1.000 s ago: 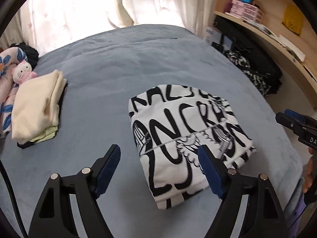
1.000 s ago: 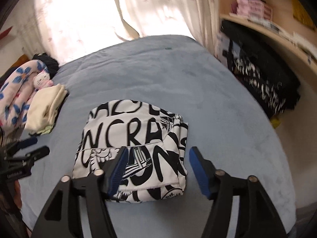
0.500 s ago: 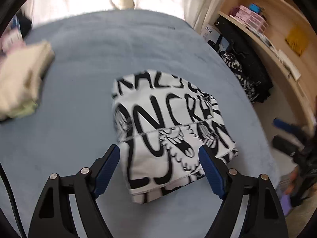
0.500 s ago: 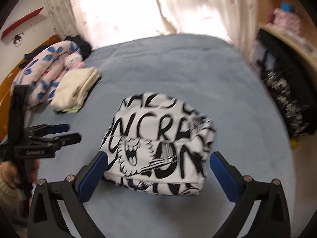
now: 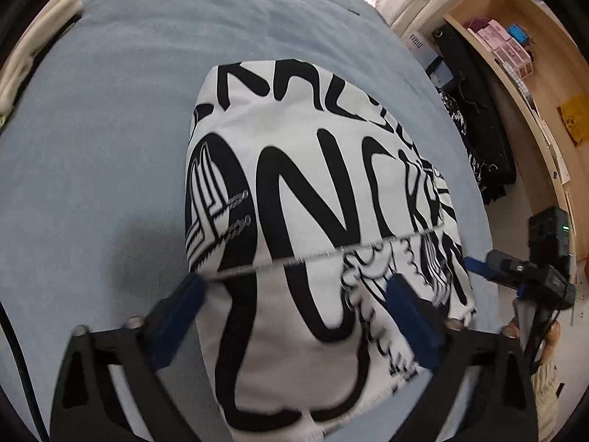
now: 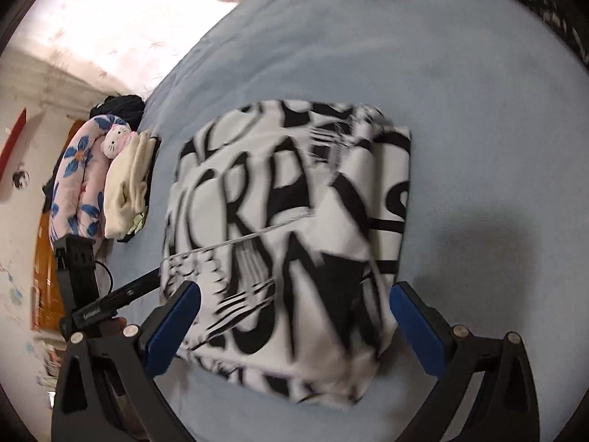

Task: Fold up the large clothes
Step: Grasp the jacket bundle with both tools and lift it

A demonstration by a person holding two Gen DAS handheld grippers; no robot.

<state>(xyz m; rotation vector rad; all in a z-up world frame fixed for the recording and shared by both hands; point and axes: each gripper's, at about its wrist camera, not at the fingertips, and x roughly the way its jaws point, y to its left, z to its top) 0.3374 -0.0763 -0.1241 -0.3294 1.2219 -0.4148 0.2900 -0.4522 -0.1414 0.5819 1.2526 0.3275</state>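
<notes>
A folded white garment with bold black lettering (image 5: 313, 191) lies on the blue-grey bed (image 5: 92, 147). My left gripper (image 5: 294, 305) hangs low over its near left part. Its jaws are opening, and the cloth lies between the blue pads (image 5: 176, 316) without being pinched. My right gripper (image 6: 294, 313) stands wide open astride the near right part of the garment (image 6: 294, 202), pads apart from the cloth. In the left wrist view the right gripper (image 5: 493, 276) shows at the garment's right edge. In the right wrist view the left gripper (image 6: 129, 291) shows at its left edge.
A cream folded stack (image 6: 129, 184) and a floral pink bundle with a plush toy (image 6: 73, 169) lie at the bed's far left. Dark clothes (image 5: 475, 118) hang beside a wooden shelf (image 5: 515, 55) on the right. The bed's edge runs close behind both grippers.
Both grippers have sunk toward the garment, which now fills each view. Both pairs of jaws have widened, and the views have tilted and rolled.
</notes>
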